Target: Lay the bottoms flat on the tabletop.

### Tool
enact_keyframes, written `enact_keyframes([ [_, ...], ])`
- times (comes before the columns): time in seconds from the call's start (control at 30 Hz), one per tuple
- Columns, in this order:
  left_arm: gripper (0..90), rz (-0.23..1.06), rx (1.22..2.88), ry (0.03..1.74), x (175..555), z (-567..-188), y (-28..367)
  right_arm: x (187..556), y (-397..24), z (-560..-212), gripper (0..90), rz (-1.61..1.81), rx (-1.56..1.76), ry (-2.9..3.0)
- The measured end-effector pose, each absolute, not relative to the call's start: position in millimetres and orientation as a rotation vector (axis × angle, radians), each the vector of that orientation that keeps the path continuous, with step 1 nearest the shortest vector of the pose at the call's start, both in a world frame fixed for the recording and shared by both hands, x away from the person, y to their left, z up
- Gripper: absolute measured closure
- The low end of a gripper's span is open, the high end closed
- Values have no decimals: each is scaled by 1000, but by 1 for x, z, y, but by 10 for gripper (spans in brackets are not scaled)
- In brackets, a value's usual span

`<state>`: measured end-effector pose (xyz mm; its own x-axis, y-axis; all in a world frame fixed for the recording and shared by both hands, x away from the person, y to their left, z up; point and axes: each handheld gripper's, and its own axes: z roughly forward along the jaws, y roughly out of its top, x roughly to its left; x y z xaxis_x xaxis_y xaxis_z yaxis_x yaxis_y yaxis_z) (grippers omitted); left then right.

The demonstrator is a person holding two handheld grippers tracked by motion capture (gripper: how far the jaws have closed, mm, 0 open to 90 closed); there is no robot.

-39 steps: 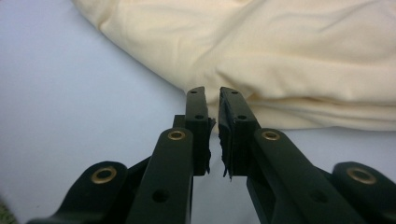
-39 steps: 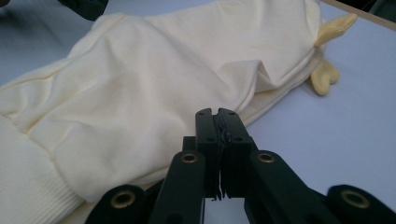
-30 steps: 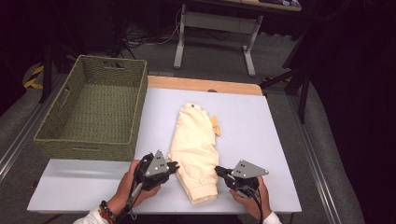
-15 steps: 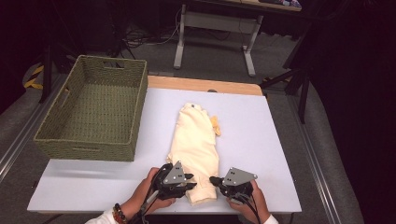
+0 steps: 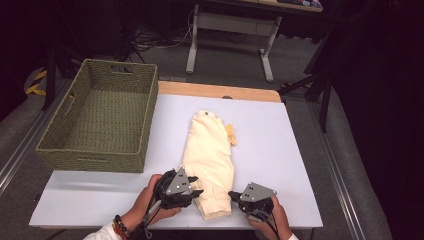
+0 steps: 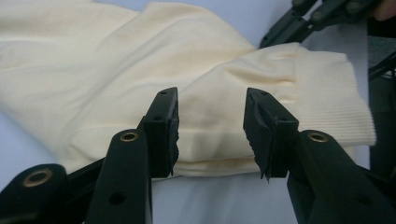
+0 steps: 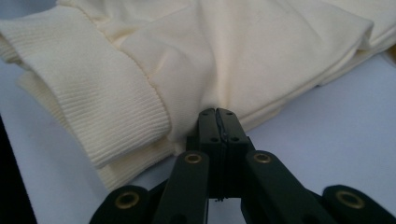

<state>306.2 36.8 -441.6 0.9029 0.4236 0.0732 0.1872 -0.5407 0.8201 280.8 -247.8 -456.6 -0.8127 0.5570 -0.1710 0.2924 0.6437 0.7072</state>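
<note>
- Jaws of the left gripper [image 6: 210, 135] stand apart, having just been opening; folded cream cloth lies in the gap at the tips, and the pads do not press on it.
- Jaws of the right gripper [image 7: 218, 123] are pressed flat together, tips at the edge of the cloth; whether a fold is pinched between them cannot be told.
- Cream sweater [image 5: 210, 160] lies folded lengthwise on the white tabletop [image 5: 280, 145], collar end away from the person, ribbed hem end nearest the two grippers.
- Ribbed cuff or hem band [image 7: 93, 102] sits just beside the closed right jaws in the right gripper view; the same ribbing [image 6: 331, 98] appears to the right of the left jaws in the left gripper view.
- In the high view, the left gripper [image 5: 196, 186] meets the near left edge of the sweater and the right gripper [image 5: 233, 195] its near right corner, each carried in a hand [image 5: 145, 202].
- Small yellowish tag or patch [image 5: 231, 134] protrudes at the far right side of the sweater.
- Woven green basket [image 5: 60, 145] stands at the left of the table, well apart from the sweater.
</note>
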Motion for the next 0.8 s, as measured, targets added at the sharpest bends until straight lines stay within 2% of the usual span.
enact_keyframes([
  [0.07,541,370,2172,433,308,-440,44,280,-246,-457,899,979,662,2505],
  [0.37,478,364,2177,498,312,-442,69,274,-239,-457,899,999,609,2557],
  [0.67,405,356,2118,483,304,-437,66,267,-229,-456,899,1039,531,2590],
  [0.8,375,297,2080,450,301,-434,57,268,-228,-456,899,1055,523,2596],
])
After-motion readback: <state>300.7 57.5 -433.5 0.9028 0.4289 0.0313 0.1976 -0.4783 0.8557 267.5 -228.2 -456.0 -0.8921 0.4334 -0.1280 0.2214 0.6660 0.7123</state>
